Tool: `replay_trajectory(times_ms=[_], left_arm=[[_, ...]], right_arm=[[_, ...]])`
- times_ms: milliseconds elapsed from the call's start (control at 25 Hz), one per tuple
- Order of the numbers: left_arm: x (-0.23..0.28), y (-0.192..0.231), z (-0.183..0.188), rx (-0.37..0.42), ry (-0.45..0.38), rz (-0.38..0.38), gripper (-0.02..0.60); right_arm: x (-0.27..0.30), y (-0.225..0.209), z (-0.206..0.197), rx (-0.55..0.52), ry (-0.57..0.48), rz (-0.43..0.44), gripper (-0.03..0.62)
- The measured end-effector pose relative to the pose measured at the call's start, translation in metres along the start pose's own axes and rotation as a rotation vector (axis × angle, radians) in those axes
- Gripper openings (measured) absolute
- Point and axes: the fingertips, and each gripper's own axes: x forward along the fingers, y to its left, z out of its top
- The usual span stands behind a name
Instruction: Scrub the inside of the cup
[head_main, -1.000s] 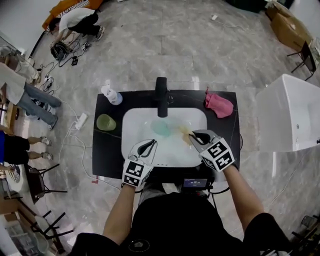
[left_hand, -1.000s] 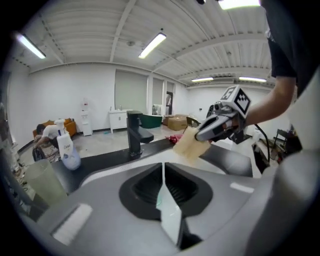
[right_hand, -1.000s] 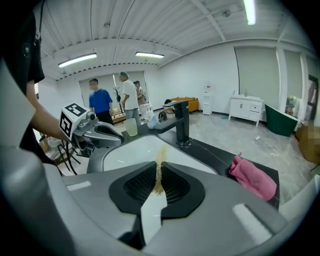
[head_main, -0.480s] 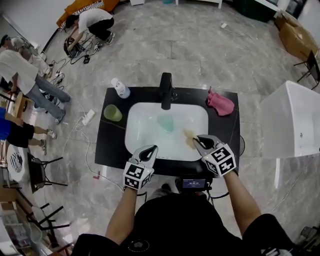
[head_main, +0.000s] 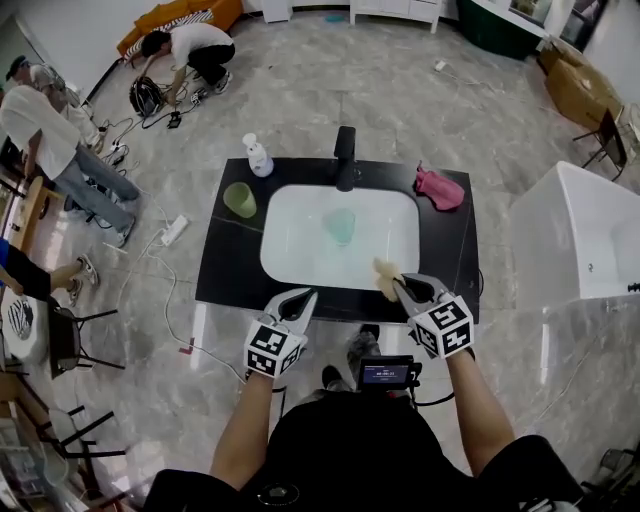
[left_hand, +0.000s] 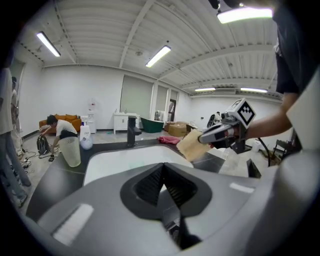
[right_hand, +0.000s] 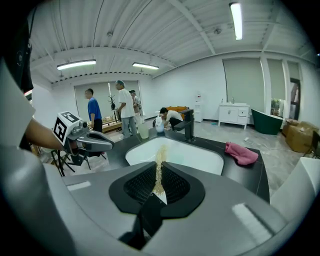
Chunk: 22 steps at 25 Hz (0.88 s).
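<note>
Cup (head_main: 340, 226), pale teal, sat inside the white sink (head_main: 290, 250), in its far half, just on the near side of the black faucet (head_main: 345, 155); couldn't tell if it stood upright or lay tilted. Neither gripper touched it, and both were well apart from it, at the near edge of the black counter (head_main: 225, 270). L gripper (head_main: 303, 296) hovered over the counter's near edge, left of centre, jaws closed tight w/ nothing between them, as the left gripper view showed. R gripper (head_main: 400, 285) was at the near right corner of the sink, clamped on a tan sponge (head_main: 385, 279). The right gripper view had the sponge edge-on, pinched between the pads and sticking out past the tips toward the sink. The two grippers were apart from each other, side by side. Other stuff on the counter: a green cup (head_main: 239, 199) left of the sink, a white bottle (head_main: 259, 156) at the far left corner just beyond it, and a pink cloth (head_main: 441, 188) bunched at the far right corner. Beyond the counter, far left on the grey floor, several people stood or bent over cables. A white tub (head_main: 580, 235) stood off to the right.
</note>
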Motion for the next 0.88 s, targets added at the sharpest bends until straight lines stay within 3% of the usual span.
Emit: replay_trajectory(times_ms=[440, 880], left_arm=[[-0.052, -0.037, -0.028, -0.002, -0.032, -0.041, 0.0], [-0.065, -0.053, -0.036, 0.013, -0.041, -0.069, 0.0]], right_arm=[[-0.052, 0.044, -0.016, 0.022, -0.053, -0.11, 0.036], [-0.073, 0.056, -0.021, 0.034, -0.093, -0.151, 0.037]])
